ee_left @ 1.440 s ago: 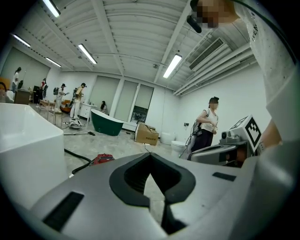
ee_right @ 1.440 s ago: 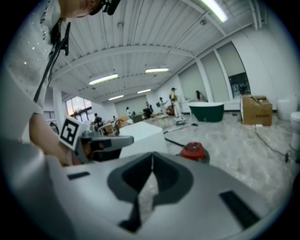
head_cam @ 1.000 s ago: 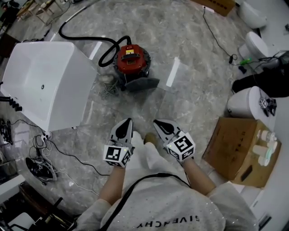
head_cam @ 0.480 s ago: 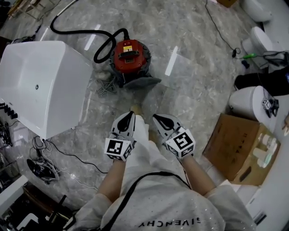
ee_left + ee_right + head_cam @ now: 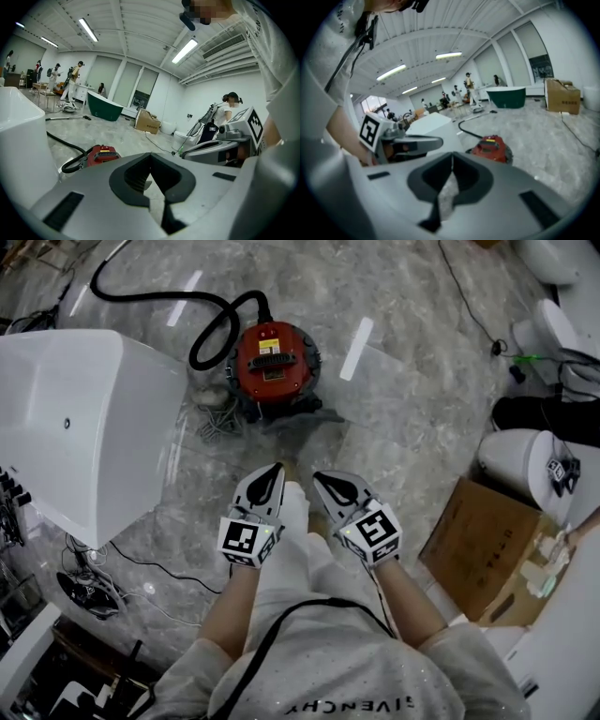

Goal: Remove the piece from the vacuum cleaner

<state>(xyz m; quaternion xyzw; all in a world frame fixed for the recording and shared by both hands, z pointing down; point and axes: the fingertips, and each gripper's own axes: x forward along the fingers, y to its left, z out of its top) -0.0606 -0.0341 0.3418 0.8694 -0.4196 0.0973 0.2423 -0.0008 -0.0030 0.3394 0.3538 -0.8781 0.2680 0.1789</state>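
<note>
A red canister vacuum cleaner (image 5: 272, 362) stands on the marble floor, with a black hose (image 5: 155, 298) curling off to the upper left and a dark grey piece (image 5: 305, 413) at its near side. The same vacuum cleaner (image 5: 102, 153) shows low in the left gripper view and lies ahead as the vacuum cleaner (image 5: 492, 147) in the right gripper view. My left gripper (image 5: 274, 470) and right gripper (image 5: 319, 478) are side by side, some way short of the vacuum, both pointing toward it. Both are shut with nothing between their tips.
A large white bathtub (image 5: 75, 418) stands at the left, close to the vacuum. Cables (image 5: 112, 559) lie below it on the floor. A cardboard box (image 5: 487, 545) and white toilets (image 5: 520, 456) stand at the right. A thin cable (image 5: 469, 306) runs across the floor at top right.
Both grippers have moved forward toward the vacuum cleaner and sunk a little, staying shut. The vacuum now appears closer and more central in the head view.
</note>
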